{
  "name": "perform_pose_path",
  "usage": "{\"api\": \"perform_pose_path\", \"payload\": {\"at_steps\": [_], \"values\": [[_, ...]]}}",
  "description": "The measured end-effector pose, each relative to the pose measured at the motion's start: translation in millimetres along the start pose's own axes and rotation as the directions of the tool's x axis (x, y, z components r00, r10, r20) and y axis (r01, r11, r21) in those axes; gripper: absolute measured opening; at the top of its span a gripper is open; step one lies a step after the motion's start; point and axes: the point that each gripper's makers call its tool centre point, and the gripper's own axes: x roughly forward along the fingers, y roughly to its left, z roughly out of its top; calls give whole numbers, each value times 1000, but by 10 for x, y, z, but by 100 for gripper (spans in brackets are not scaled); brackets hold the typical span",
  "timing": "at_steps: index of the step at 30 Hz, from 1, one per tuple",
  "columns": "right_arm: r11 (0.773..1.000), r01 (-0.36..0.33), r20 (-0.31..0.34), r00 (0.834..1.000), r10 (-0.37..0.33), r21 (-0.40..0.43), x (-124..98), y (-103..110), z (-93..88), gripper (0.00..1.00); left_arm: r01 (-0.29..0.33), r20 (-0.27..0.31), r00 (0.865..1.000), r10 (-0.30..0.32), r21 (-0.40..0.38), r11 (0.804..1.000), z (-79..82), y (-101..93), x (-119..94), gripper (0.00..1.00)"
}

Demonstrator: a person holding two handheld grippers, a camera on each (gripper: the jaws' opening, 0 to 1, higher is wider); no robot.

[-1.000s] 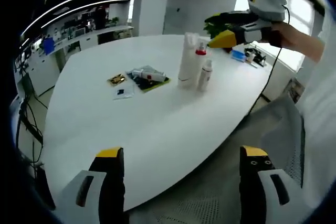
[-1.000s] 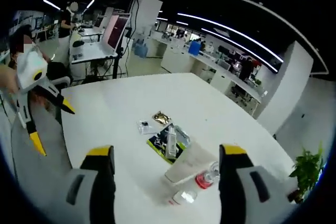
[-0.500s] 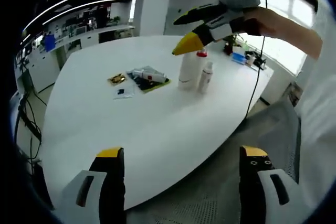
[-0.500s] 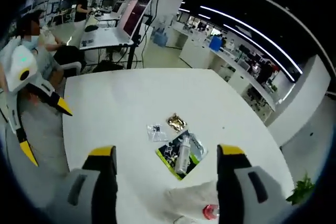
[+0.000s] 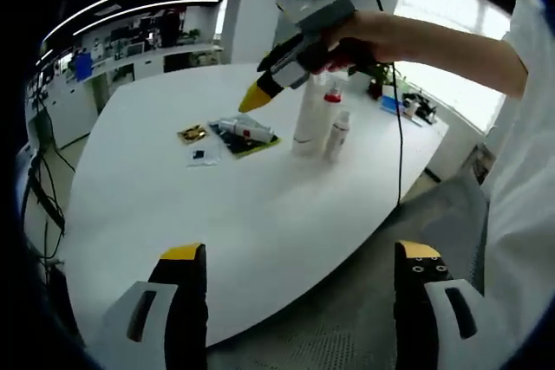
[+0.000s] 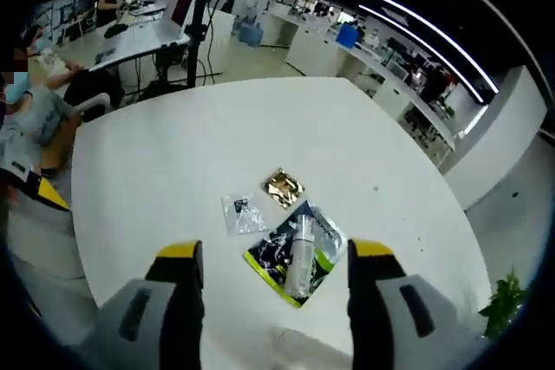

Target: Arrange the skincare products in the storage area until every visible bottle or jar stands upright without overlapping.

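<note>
A tall white bottle [image 5: 305, 119], a red-capped bottle [image 5: 331, 94] and a small white bottle [image 5: 336, 134] stand upright together on the white table [image 5: 173, 205]. To their left a small bottle [image 5: 244, 125] lies flat on a dark green sachet [image 5: 253, 139]. My right gripper [image 5: 252, 97], held by a hand, hovers above that lying bottle. In the right gripper view the lying bottle [image 6: 300, 251] and sachet [image 6: 270, 259] sit between my right gripper's [image 6: 276, 253] open, empty jaws. My left gripper [image 5: 299, 251] is open and empty over the table's near edge.
A gold sachet [image 6: 283, 186] and a clear packet [image 6: 241, 212] lie beside the green sachet. A person sits past the table edge [image 6: 35, 119]. My left gripper's yellow tip [image 6: 48, 193] shows at the left. Small items [image 5: 408, 97] lie at the table's far end.
My right gripper has swung left from above the standing bottles to above the lying bottle, which now sits between its jaws in its view. The left gripper has held still.
</note>
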Motion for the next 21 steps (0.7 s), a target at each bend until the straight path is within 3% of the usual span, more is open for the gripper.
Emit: {"api": "perform_pose_path", "payload": {"at_steps": [7,13,21], "values": [[998,4,-28,1000,-2,62,249,-17,24,59,-5,28,1000,6,-33,999,31,33,-38,86],[993,21,-122,993,-7,113,498,-49,-156,56,6,36,999,-5,-44,999,34,23,-50,85],[988,88,-166,984,-67,125,663,-196,-277,50,10,25,1000,-9,-28,1000,15,6,-35,85]]}}
